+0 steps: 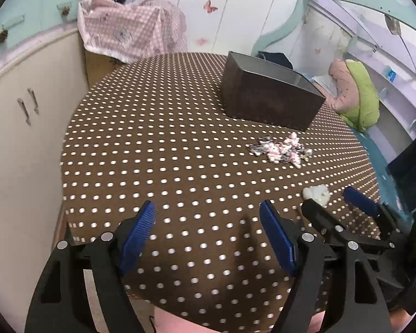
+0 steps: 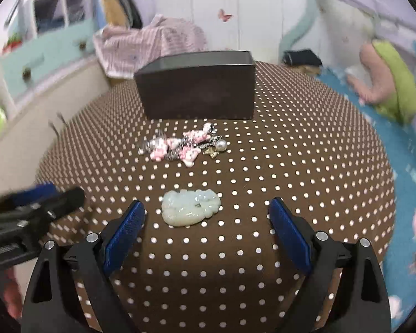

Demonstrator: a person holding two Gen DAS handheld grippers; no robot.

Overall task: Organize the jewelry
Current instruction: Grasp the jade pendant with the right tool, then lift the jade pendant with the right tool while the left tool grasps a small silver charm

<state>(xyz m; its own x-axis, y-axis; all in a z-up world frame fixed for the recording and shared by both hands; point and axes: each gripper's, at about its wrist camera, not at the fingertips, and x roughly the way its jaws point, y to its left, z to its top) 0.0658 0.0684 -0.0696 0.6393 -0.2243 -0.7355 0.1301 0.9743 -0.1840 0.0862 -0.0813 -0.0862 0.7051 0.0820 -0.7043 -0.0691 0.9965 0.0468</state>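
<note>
A pale green carved jade pendant [image 2: 190, 207] lies on the polka-dot table, just ahead of my open right gripper [image 2: 206, 208] and between its blue pads. It also shows in the left wrist view [image 1: 316, 193], partly hidden by the right gripper [image 1: 330, 197]. A tangle of pink charms and chain with a pearl [image 2: 184, 144] lies farther back, in front of a dark open box [image 2: 199, 88]. My left gripper [image 1: 208, 211] is open and empty over bare table, left of the pendant. The charm pile [image 1: 280, 149] and the box [image 1: 271, 97] also show in the left wrist view.
The round table has a brown cloth with white dots [image 1: 152, 152]. A cream cabinet [image 1: 19, 138] stands to the left, a pink checked cloth [image 1: 130, 30] behind, and a bed with a blue sheet and green-pink pillows [image 2: 388, 83] to the right.
</note>
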